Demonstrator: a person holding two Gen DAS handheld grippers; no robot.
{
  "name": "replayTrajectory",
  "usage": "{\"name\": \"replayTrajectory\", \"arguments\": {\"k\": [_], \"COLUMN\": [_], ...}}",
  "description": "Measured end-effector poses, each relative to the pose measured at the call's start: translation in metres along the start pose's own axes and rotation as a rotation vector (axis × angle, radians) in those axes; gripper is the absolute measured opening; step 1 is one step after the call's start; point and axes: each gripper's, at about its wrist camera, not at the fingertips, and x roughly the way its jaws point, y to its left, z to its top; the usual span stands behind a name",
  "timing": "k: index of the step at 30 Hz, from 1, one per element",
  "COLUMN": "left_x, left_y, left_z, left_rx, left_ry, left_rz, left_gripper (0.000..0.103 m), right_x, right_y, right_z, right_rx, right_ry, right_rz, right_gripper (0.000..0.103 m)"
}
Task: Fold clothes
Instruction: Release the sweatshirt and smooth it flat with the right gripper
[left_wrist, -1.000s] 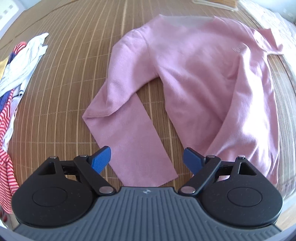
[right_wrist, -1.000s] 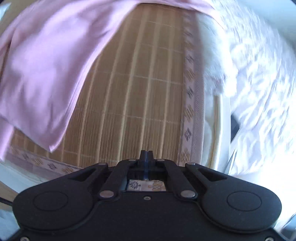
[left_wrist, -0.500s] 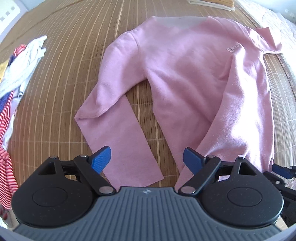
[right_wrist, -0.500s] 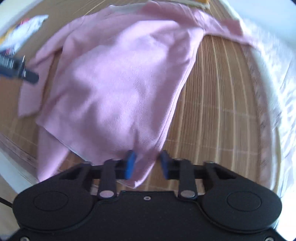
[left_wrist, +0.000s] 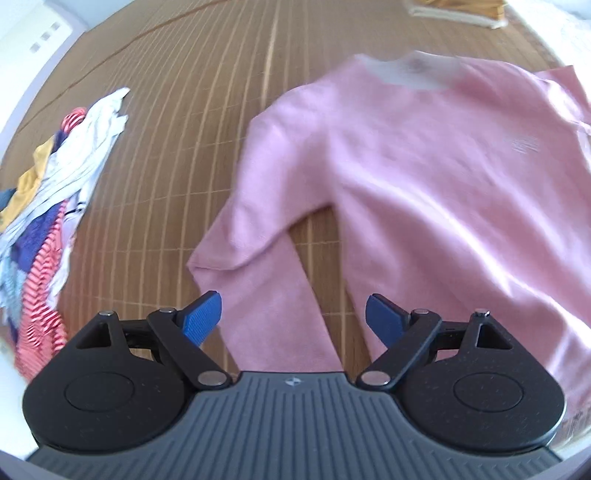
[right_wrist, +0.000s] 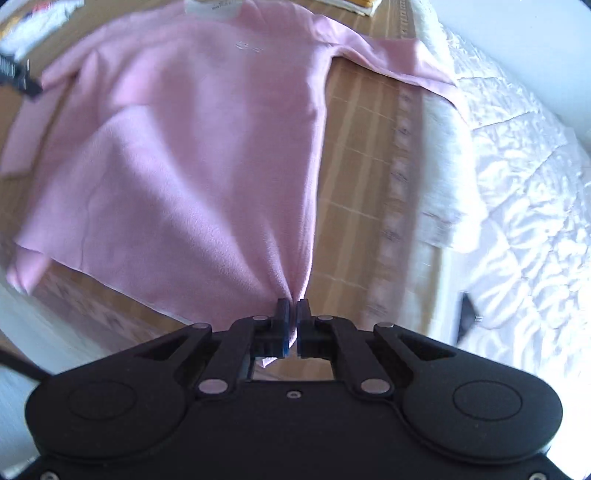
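Pink top (left_wrist: 424, 177) is lying spread on the bamboo mat (left_wrist: 177, 122), collar at the far end, one sleeve bent back toward the near edge.

Right gripper (right_wrist: 290, 314) is pinching the top's near hem corner; fabric is being bunched into a tight gather between the pressed fingers.

Left gripper (left_wrist: 293, 314) is being held wide apart over the bent sleeve (left_wrist: 266, 295), nothing gripped.

Risks, judged: only a thin pinch is being held, so the corner may be slipping out under pull. With one corner lifted alone, the top is likely being dragged askew. The far sleeve lying toward the white quilt (right_wrist: 517, 206) may be left trailing.

Clothes pile (left_wrist: 40, 206) is lying well left of the top.
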Motion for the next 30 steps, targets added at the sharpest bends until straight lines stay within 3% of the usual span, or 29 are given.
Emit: {"name": "replayTrajectory", "arguments": {"k": [4,8,9,11,15,19,22,23,26,30], "left_x": [0.000,0.007,0.009,0.014,0.023,0.032,0.041,0.045,0.057,0.077], "left_y": [0.000,0.007,0.009,0.014,0.024,0.029,0.033,0.033,0.034,0.038], "left_z": [0.007,0.014,0.015,0.021,0.045,0.075,0.088,0.091,0.094,0.090], "left_rx": [0.016,0.011,0.006,-0.010,-0.046,-0.046,-0.050,-0.049,-0.026,-0.011], "left_ry": [-0.004,0.004,0.006,0.009,-0.010,-0.043,-0.037,-0.029,-0.013,0.013], "left_rz": [0.022,0.033,0.037,0.040,0.035,0.050,0.039,0.033,0.036,0.049], "left_gripper": [0.089,0.089,0.089,0.089,0.089,0.089,0.089,0.089,0.089,0.089], "right_x": [-0.003,-0.009,-0.013,-0.021,-0.025,-0.015,0.001,0.011,0.043,0.084], "right_y": [-0.023,-0.043,-0.052,-0.068,-0.094,-0.119,-0.133,-0.136,-0.132,-0.127], "right_z": [-0.012,-0.003,0.002,0.016,0.070,0.152,0.216,0.236,0.282,0.312], "right_rx": [-0.025,0.106,0.141,0.178,0.124,0.023,-0.060,-0.086,-0.155,-0.238], "right_ry": [0.044,0.031,0.008,-0.043,-0.160,-0.280,-0.351,-0.348,-0.303,-0.198], "right_rz": [-0.031,-0.004,0.007,0.026,0.029,0.013,0.018,0.037,0.086,0.152], "right_gripper": [0.005,0.009,0.012,0.031,0.034,0.032,0.040,0.047,0.048,0.048]}}
